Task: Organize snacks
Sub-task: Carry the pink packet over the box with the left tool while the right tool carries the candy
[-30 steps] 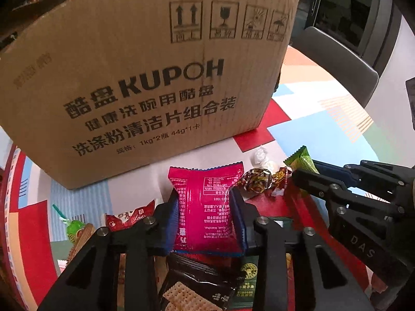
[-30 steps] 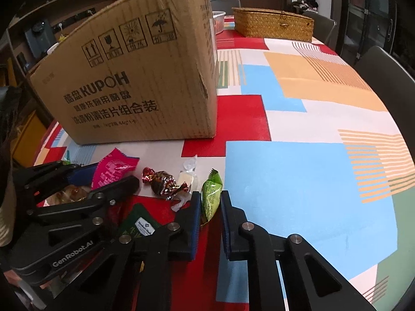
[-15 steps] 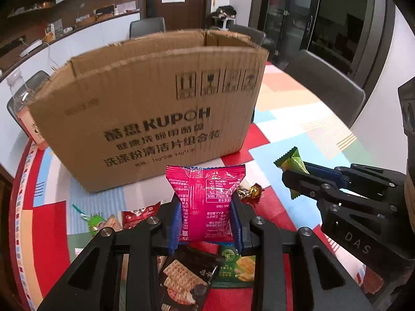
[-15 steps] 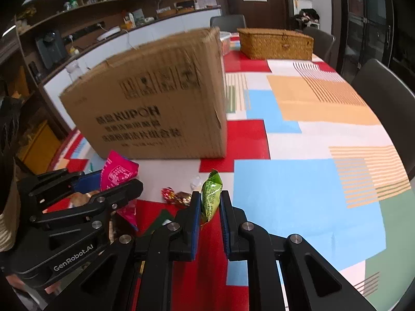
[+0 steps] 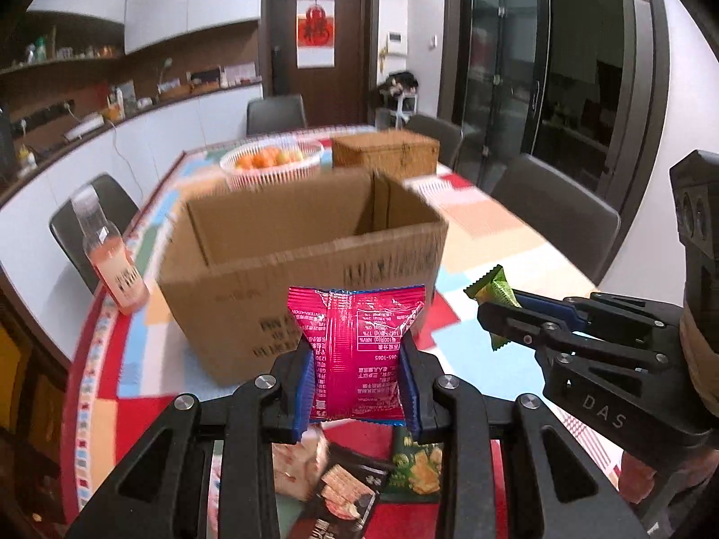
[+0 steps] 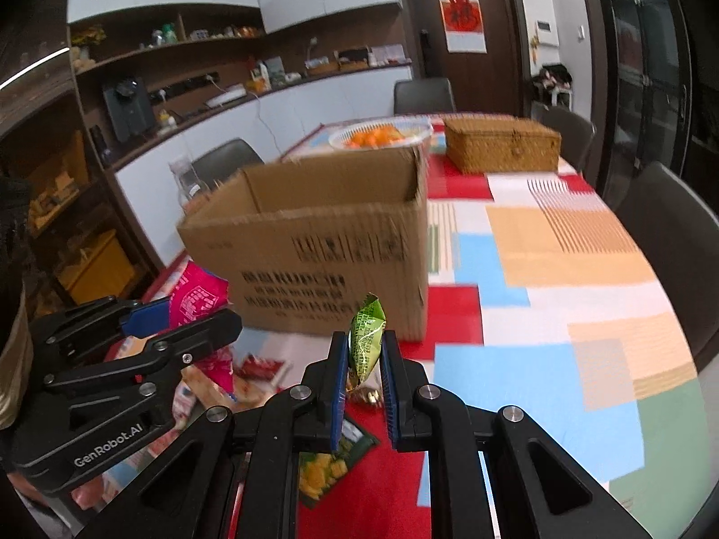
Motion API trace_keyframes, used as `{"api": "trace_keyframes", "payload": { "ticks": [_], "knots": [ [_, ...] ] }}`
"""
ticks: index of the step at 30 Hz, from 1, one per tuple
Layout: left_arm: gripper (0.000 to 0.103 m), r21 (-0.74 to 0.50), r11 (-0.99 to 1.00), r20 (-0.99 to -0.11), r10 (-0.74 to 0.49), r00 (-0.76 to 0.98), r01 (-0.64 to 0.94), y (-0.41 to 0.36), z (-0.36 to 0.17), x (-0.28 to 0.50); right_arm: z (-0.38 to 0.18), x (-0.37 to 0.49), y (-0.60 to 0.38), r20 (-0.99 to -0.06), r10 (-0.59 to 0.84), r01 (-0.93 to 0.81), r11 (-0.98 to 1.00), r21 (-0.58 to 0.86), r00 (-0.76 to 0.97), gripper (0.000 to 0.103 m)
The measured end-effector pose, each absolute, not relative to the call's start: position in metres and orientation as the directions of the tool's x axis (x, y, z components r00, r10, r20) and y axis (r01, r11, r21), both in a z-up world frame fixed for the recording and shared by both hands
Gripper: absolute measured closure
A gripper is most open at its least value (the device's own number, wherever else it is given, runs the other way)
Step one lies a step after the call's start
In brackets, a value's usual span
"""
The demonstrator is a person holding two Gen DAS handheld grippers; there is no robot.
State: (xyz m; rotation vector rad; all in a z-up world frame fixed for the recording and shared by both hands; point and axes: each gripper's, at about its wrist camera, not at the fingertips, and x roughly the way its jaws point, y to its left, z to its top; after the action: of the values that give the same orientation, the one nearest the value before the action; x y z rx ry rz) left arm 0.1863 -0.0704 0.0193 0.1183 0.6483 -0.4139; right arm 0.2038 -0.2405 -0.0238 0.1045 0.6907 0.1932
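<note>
My left gripper (image 5: 355, 355) is shut on a pink snack packet (image 5: 357, 346) and holds it up in the air, in front of the open cardboard box (image 5: 305, 278). My right gripper (image 6: 365, 359) is shut on a small green snack packet (image 6: 366, 337), also lifted, near the box's front right corner (image 6: 418, 269). In the left wrist view the right gripper (image 5: 499, 310) is at right with the green packet (image 5: 492, 287). In the right wrist view the left gripper (image 6: 179, 319) is at left with the pink packet (image 6: 197, 296). More snack packets (image 5: 341, 480) lie on the table below.
A pink drink bottle (image 5: 112, 265) stands left of the box. A white basket of oranges (image 5: 272, 159) and a wicker box (image 5: 386, 152) sit behind it. Dark chairs (image 5: 557, 220) ring the colourful tablecloth (image 6: 561, 269).
Both grippers have risen well above the table with their packets, from table level to about the height of the box's rim. The box's open top now shows.
</note>
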Motion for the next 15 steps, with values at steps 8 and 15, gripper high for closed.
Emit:
{"api": "trace_keyframes", "payload": {
  "ticks": [8,15],
  "knots": [
    [0.071,0.026,0.924,-0.529,-0.311,0.789,0.382,-0.063,0.056,0.201,0.016,0.215,-0.232,-0.528,0.237,-0.194,0.972,0.135,0.816,0.088],
    [0.071,0.036,0.938,-0.496,-0.282,0.821,0.344,-0.05,0.073,0.227,0.047,0.235,-0.221,-0.464,0.247,-0.23,0.969,0.093,0.851,0.088]
  ]
}}
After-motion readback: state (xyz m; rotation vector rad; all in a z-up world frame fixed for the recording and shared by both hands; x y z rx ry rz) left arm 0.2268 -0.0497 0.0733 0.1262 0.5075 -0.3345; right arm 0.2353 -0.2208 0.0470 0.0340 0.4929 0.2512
